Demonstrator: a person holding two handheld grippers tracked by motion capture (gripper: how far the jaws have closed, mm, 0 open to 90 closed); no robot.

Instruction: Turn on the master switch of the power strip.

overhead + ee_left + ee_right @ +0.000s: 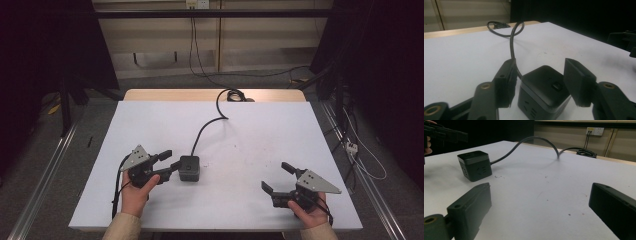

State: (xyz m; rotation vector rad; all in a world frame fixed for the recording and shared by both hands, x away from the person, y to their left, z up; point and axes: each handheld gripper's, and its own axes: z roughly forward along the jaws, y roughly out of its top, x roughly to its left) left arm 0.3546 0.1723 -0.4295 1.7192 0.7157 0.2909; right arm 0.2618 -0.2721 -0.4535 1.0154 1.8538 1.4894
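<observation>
The surface (260, 165) looks like smooth matt white board, faintly speckled, with a bare wood edge at the upper middle of the high view. The cube socket (544, 91) at centre is matt black plastic with a thin grey band; its cable (207, 125) looks like dull rubber. The left gripper's fingers (506, 83) are matt black plastic with brass-coloured metal pivots; its top plate (136, 156) is flat grey.
</observation>
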